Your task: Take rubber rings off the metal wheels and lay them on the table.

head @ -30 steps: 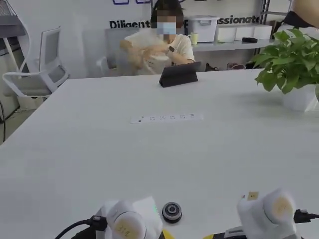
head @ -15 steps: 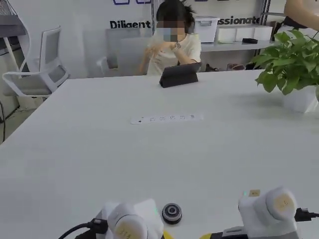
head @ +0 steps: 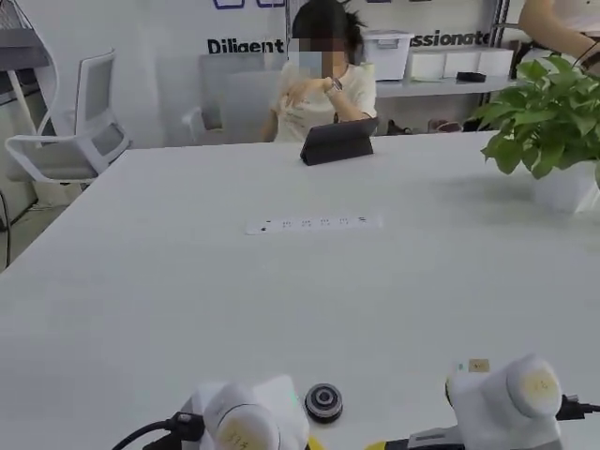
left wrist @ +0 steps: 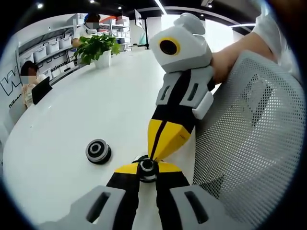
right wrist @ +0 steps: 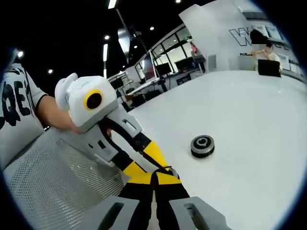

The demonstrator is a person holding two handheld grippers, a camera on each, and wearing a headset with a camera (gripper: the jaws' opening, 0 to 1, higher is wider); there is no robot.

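A small metal wheel (left wrist: 146, 167) with a black rubber ring is held just above the table's near edge, and my left gripper (left wrist: 145, 171) is shut on it. My right gripper (left wrist: 154, 154) comes in from the upper right with its yellow tips together at the wheel's rim, apparently pinching the ring. In the right gripper view, my right gripper (right wrist: 154, 178) meets the left gripper's tip at that wheel (right wrist: 171, 171). A second wheel (head: 323, 400) with its black ring lies flat on the table (head: 187, 300) between the left gripper (head: 242, 422) and the right gripper (head: 506, 403).
A white power strip (head: 314, 223) lies mid-table. Farther back a dark tablet (head: 337, 141) stands in front of a seated person. A potted plant (head: 548, 122) is at the back right, a white chair (head: 75, 131) at the left. A grey mesh chair back (left wrist: 249, 134) is close by the grippers.
Both grippers have stayed almost in place at the table's near edge. The loose wheel has not moved. The person at the far side has moved their hands.
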